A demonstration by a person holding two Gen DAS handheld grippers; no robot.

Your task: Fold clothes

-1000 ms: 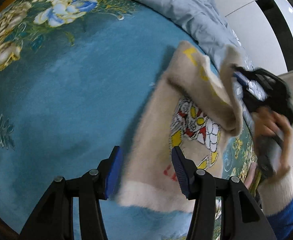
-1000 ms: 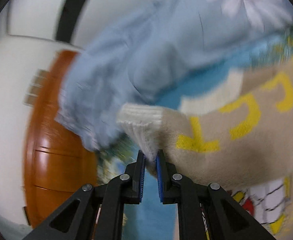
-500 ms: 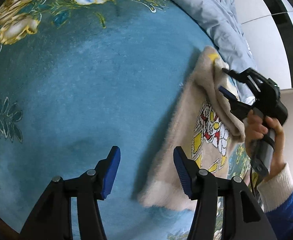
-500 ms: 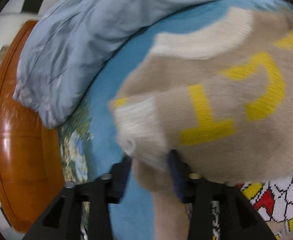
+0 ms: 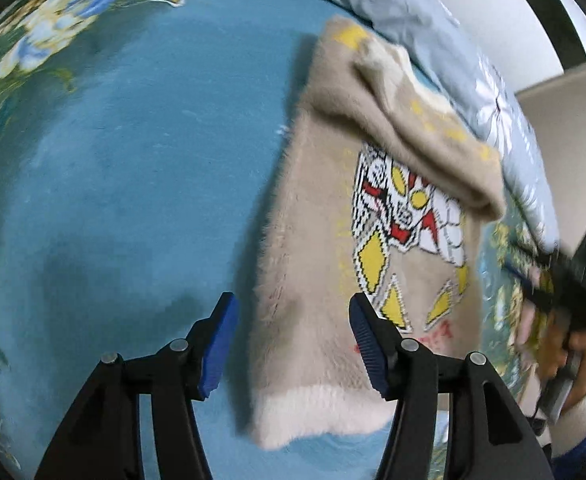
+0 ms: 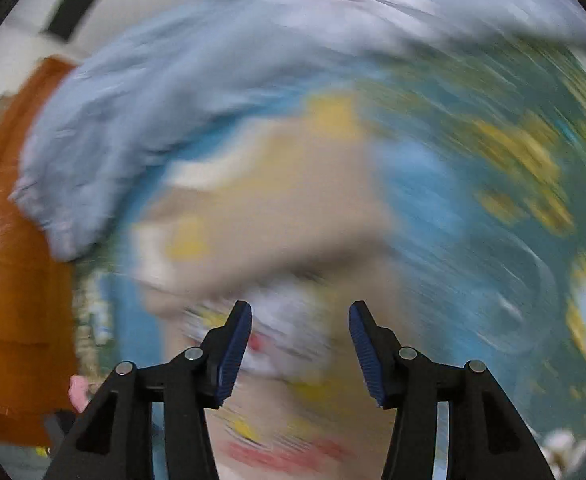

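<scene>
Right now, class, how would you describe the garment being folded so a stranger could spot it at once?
Start at the blue floral bedspread. Beside the pale blue quilt lies a fuzzy beige sweater. Only it has a red, white and yellow cartoon figure and a cream hem.

No text can be read. The beige sweater (image 5: 317,280) carries yellow letter shapes on its folded-over top and red lettering beneath its cartoon figure, but motion blur leaves every character illegible. The right wrist view is too smeared to make out any writing.

Blue floral bedspread (image 5: 125,152), white wall (image 5: 493,12)
</scene>
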